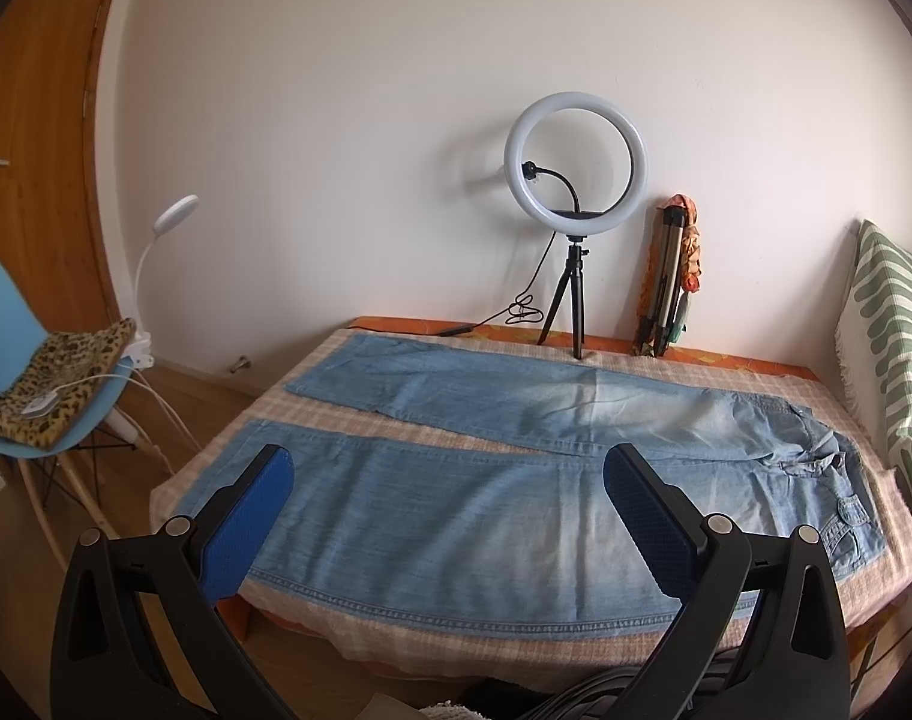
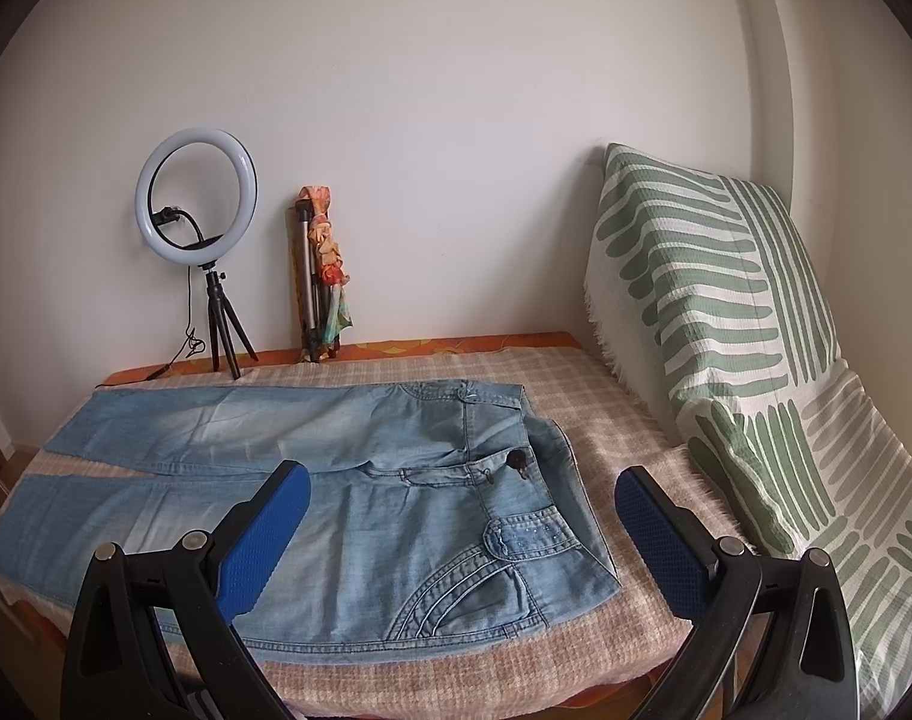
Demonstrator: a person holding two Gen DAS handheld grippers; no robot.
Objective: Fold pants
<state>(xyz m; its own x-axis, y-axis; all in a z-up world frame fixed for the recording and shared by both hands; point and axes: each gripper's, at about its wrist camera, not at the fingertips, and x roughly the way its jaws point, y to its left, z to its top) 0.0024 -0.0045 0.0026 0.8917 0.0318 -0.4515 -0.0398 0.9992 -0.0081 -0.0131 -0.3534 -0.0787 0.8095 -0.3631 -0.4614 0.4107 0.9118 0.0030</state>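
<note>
Our jeans [image 1: 516,480] lie flat on the checked blanket [image 2: 624,414], long way left to right. Our left gripper [image 1: 447,471] hangs over the near leg, our right gripper [image 2: 462,495] by the waist. Both are wide apart, holding nothing.

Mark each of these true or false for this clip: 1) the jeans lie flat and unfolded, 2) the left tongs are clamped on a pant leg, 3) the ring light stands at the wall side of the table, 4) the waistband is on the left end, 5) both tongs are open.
1) True: the jeans lie spread out, both legs apart on the checked cloth.
2) False: the left tongs are open, holding nothing.
3) True: the ring light stands on its small tripod by the wall.
4) False: the waistband is at the right end, near the striped cushion.
5) True: the right tongs are open too.
</note>
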